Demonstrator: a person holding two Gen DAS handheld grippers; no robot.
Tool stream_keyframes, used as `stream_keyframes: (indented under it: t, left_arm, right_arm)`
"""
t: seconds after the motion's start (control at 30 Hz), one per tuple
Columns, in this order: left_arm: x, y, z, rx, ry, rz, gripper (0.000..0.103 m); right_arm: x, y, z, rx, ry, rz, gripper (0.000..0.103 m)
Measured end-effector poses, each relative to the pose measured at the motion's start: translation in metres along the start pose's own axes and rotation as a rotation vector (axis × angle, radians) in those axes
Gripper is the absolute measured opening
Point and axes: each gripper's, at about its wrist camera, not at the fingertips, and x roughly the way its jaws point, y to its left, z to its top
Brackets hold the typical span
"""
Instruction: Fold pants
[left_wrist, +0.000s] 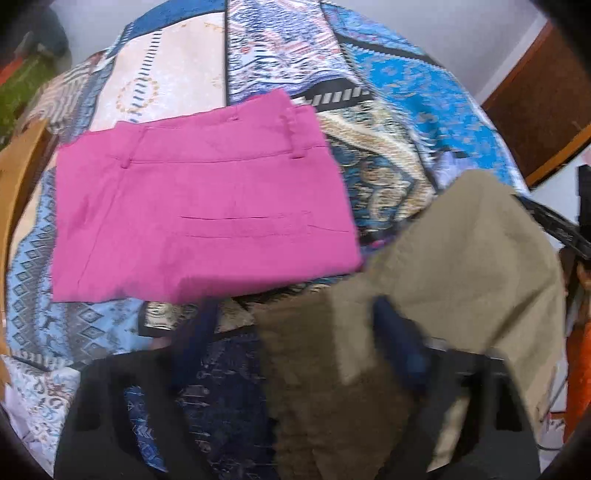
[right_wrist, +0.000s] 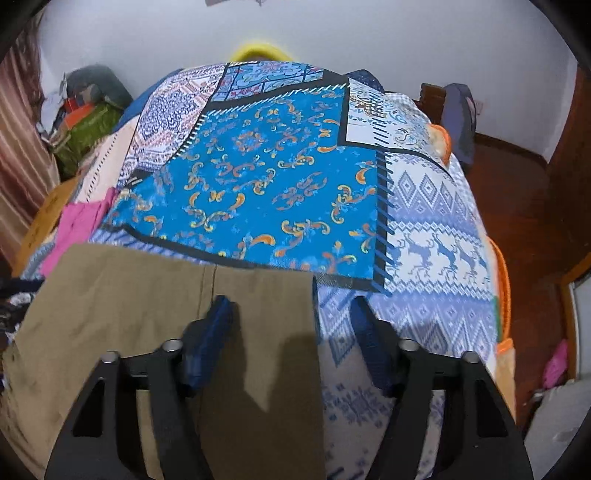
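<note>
Right gripper (right_wrist: 291, 332) part open astride the right edge of khaki pants (right_wrist: 147, 314), nothing pinched; left gripper (left_wrist: 295, 339), blurred, part open over them, grip unclear. Risk: single-layer pinch, dragged fold. Ahead-left, folded pink pants (left_wrist: 199, 199); ahead-right, open bedspread (right_wrist: 258, 166), then bed edge.

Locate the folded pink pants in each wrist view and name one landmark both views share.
Left wrist: pink pants fill the centre-left, lying flat on the patterned bedspread.
Right wrist: pink pants show only at the left edge, behind the khaki pants.
Shared landmark: the khaki pants.
</note>
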Motion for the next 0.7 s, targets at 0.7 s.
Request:
stream_keyframes:
  t: [0.7]
  left_arm:
    - [-0.078, -0.038, 0.019, 0.101, -0.220, 0.226, 0.051]
  right_arm:
    - [-0.091, 0.020, 0.023, -0.032, -0.219, -0.195, 0.005]
